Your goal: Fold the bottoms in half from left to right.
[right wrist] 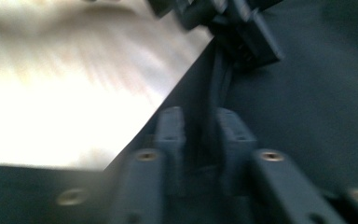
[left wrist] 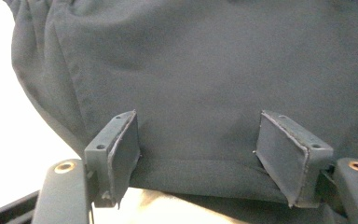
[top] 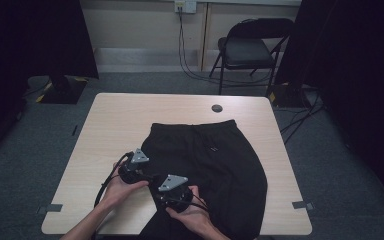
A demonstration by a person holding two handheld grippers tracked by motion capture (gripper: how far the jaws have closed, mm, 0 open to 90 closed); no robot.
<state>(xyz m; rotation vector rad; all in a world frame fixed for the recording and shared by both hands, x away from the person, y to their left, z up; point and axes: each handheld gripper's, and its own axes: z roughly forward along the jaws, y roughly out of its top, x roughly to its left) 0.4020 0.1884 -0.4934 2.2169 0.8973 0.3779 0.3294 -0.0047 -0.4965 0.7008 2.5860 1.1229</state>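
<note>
Item: black trousers (top: 215, 160), lying flat on the table (top: 125, 115). Long axis runs from the far side toward your edge; the gathered waistband (top: 194, 125) points away from you, and the legs run back to the near edge and hang over it. They cover the table's middle and its right half on your side.

Appearance: plain dark woven cloth, matt, with an elastic waist, a drawstring at its centre and a stitched hem along the side edge, seen close in the left gripper view (left wrist: 200, 70).

Your left gripper (top: 145, 175) sits at the trousers' left edge, jaws spread wide with the hem lying between them, not pinched. Your right gripper (top: 166, 196) is just nearer you on the same edge; in its own view (right wrist: 200, 135) the jaws stand narrow with a fold of the cloth between them, though blur hides whether they press it.

Surroundings: a small dark round disc (top: 217, 108) on the table just beyond the waistband; a folding chair (top: 250, 47) well beyond the table's far edge; cables (top: 300, 117) on the floor off the table's far right corner; tape marks (top: 302, 205) at its near corners.
</note>
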